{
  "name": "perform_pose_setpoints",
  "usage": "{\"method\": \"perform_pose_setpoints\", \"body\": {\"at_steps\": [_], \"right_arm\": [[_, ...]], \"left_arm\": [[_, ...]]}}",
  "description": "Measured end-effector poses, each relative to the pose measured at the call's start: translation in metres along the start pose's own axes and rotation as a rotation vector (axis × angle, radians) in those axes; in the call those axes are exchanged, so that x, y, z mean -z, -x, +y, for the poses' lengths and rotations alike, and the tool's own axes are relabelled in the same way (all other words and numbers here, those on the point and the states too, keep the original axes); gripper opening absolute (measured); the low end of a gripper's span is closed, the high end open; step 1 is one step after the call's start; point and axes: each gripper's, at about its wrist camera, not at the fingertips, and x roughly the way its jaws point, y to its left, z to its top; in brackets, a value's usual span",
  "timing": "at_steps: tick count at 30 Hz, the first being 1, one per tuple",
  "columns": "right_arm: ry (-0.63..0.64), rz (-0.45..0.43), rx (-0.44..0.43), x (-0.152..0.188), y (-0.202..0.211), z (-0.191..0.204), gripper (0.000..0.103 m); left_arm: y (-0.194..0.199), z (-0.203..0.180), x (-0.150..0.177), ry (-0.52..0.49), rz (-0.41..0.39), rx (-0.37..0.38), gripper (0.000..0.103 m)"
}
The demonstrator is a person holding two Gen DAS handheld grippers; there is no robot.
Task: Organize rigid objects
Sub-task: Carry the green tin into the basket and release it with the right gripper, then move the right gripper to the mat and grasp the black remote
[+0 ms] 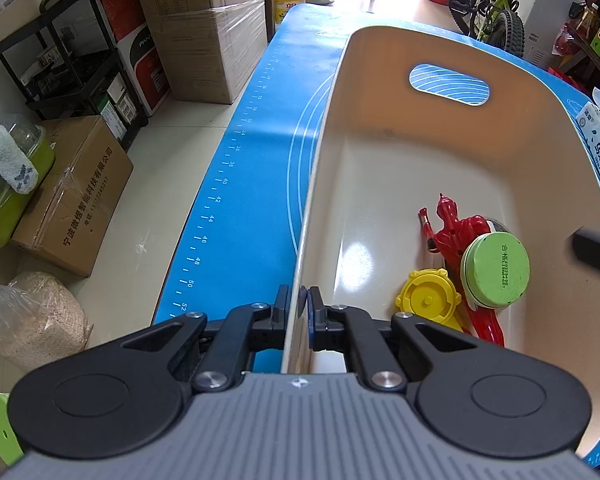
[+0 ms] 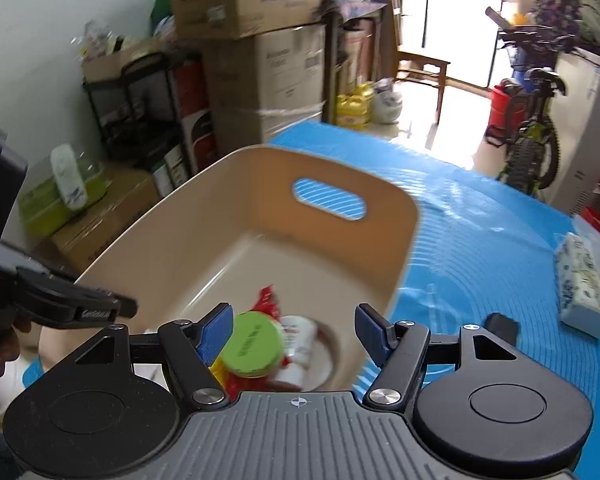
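Note:
A beige plastic bin [image 1: 380,168] with a handle slot stands on the blue mat [image 1: 252,152]. Inside lie a red toy figure [image 1: 456,232], a yellow lid-like piece [image 1: 428,300] and a green-capped white jar [image 1: 496,268]. My left gripper [image 1: 302,304] is shut on the bin's left wall near its rim. My right gripper [image 2: 294,334] is open and empty above the bin [image 2: 260,216], over the green-capped jar [image 2: 256,344]. The left gripper shows at the left of the right wrist view [image 2: 80,308].
A tissue pack [image 2: 584,280] and a small black object [image 2: 500,326] lie on the mat [image 2: 480,240] right of the bin. Cardboard boxes [image 1: 204,28], a black shelf [image 1: 72,52] and a bicycle [image 1: 488,4] stand beyond the table.

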Motion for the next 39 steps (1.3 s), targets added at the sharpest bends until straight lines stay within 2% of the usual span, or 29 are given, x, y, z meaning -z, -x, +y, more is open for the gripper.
{"method": "perform_pose_setpoints", "body": {"at_steps": [8, 14, 22, 31, 34, 39], "right_arm": [[-0.16, -0.058, 0.191, 0.013, 0.008, -0.071, 0.075], [-0.288, -0.039, 0.308, 0.046, -0.018, -0.114, 0.075], [-0.339, -0.038, 0.363, 0.082, -0.056, -0.137, 0.073], [-0.305, -0.052, 0.4, 0.095, -0.081, -0.127, 0.07], [-0.31, -0.062, 0.414, 0.102, -0.086, -0.126, 0.065], [-0.333, -0.085, 0.41, 0.107, -0.09, -0.126, 0.064]], "left_arm": [[0.0, 0.0, 0.0, 0.0, 0.0, -0.001, 0.009], [0.0, 0.001, 0.0, -0.001, 0.0, -0.001, 0.009], [0.0, 0.002, 0.0, -0.001, 0.0, -0.001, 0.01], [0.0, 0.001, 0.0, -0.004, 0.0, -0.002, 0.01], [0.0, 0.001, 0.0, -0.004, 0.0, -0.002, 0.01], [0.0, 0.0, 0.0, -0.005, 0.0, -0.003, 0.01]]}}
